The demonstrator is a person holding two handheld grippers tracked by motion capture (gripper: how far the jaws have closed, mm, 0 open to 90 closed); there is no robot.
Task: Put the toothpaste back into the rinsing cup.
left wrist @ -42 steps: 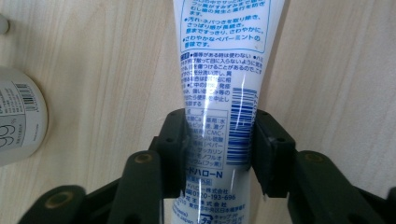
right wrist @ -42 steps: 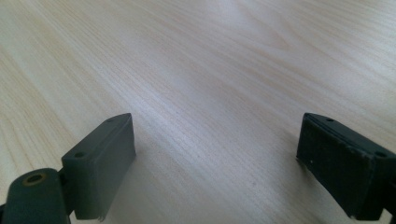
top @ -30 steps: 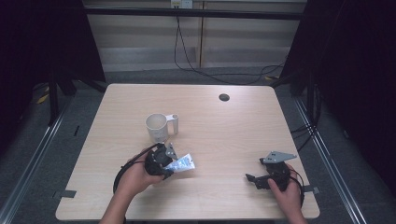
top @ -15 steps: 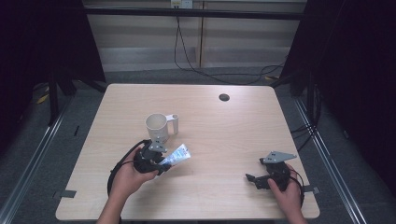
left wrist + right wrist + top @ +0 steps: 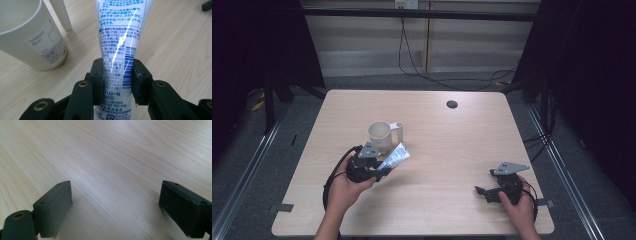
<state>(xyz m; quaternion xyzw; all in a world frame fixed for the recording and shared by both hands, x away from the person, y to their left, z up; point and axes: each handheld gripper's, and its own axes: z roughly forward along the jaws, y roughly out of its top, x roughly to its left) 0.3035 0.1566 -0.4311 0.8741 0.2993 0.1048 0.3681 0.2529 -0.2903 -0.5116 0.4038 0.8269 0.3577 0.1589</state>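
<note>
Your left gripper (image 5: 379, 172) is clenched on the white-and-blue tube (image 5: 117, 45), both jaws pressing its printed sides near the lower end; the rest of the tube runs forward past the jaws. The white mug (image 5: 27, 35) stands just beside the tube, ahead and left of the jaws. Your right gripper (image 5: 116, 207) is released, jaws wide apart above bare table (image 5: 112, 157), well apart from the tube.

Probably a lab: bare wooden table (image 5: 447, 150) between dark curtains (image 5: 257, 45), cables (image 5: 422, 60) behind.
</note>
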